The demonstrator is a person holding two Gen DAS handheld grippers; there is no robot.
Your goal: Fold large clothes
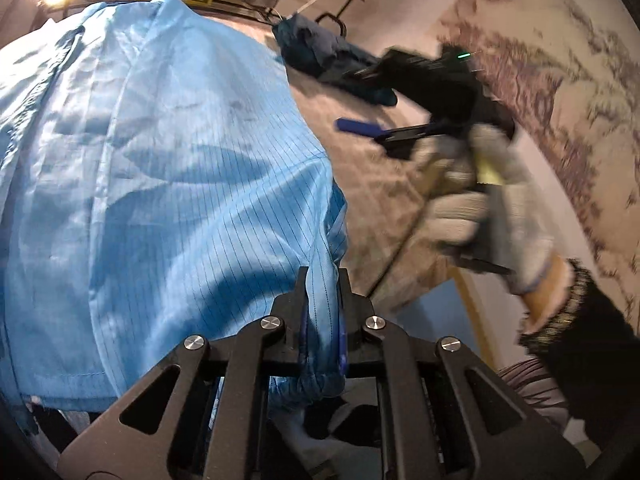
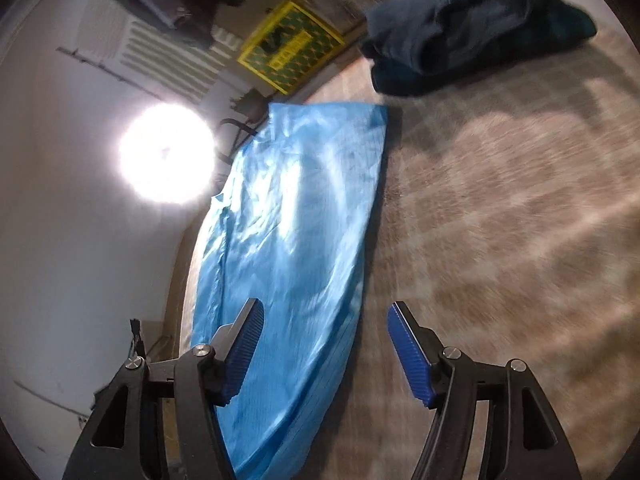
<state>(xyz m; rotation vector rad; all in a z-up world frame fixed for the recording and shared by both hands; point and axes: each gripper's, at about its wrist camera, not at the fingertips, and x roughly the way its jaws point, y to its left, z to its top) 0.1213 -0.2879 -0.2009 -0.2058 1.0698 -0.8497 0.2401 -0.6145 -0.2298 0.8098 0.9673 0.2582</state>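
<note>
Left wrist view is showing the left hand-held gripper pinching a hem or cuff edge of the light blue garment, fingers pressed together on the fabric. The garment is lying on the patterned desk, running away from that gripper toward the far edge.

Over in the right wrist view, the right hand-held gripper is hanging above the desk with its fingers spread and nothing between them. The light blue garment is sitting ahead and to the left of it, long axis running away from the camera, so its right edge is lining up roughly between the blue pads. The left fingertip is overlapping the cloth in the picture, but I can't tell if it's touching.

I'm guessing the next move hinges on that right edge: the left gripper is already on the near end, and the right one is nearer the free long side (the frame is pretty motion-blurred, so it's probably mid-swing).

A folded dark blue pile is sitting at the far side of the desk. There's a yellow-and-green sign on the wall with writing, but it's too blurry to read.
</note>
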